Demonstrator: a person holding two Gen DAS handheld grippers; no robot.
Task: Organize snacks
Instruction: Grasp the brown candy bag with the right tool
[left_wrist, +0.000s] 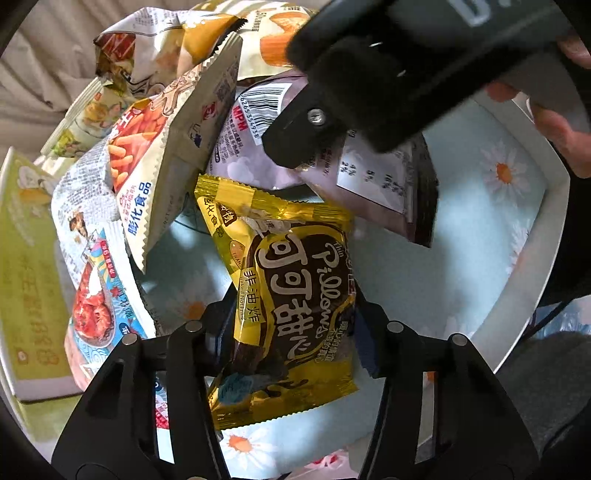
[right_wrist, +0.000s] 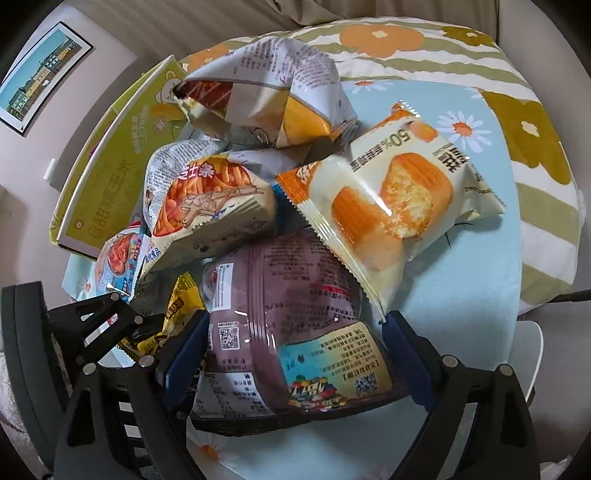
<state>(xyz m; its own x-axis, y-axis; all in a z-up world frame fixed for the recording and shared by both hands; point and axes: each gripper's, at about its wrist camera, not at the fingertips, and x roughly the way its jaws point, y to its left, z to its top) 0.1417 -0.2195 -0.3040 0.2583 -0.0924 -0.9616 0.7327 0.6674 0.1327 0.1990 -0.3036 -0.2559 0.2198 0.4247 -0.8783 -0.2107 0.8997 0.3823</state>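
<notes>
- Left hand-held gripper (left_wrist: 295, 354): its black fingers are clamped on the yellow cocoa packet (left_wrist: 291, 295), one on each side edge. The packet is glossy foil with crimped ends, a dark brown panel and pale lettering.
- Right hand-held gripper (right_wrist: 293, 347): its blue-padded fingers bracket the purple snack bag (right_wrist: 280, 332) and meet its sides; clamped on it, as far as the right wrist view shows. The bag is shiny film, creased, with printed text, QR codes and a pale label.
- The left wrist view alone shows the full face of the yellow cocoa packet, the purple snack bag's barcode and the white rim of the round tray (left_wrist: 546, 236). In the right wrist view only a corner of the packet shows, left of the purple snack bag.
- The tray's floor is pale blue with daisy print; the snacks lie heaped on it.
- Beyond the purple snack bag: the cheese-stick bag (right_wrist: 207, 206) to its left and the cream cake packet (right_wrist: 399, 199) overlapping its far edge, both with serrated seals.
- Farther back: a crumpled newsprint-pattern bag (right_wrist: 266, 99).
- Only the right wrist view shows the green carton (right_wrist: 110, 184), propped left of the heap, the flowered cushion (right_wrist: 517, 122) behind and a framed picture (right_wrist: 40, 70) on the wall.
</notes>
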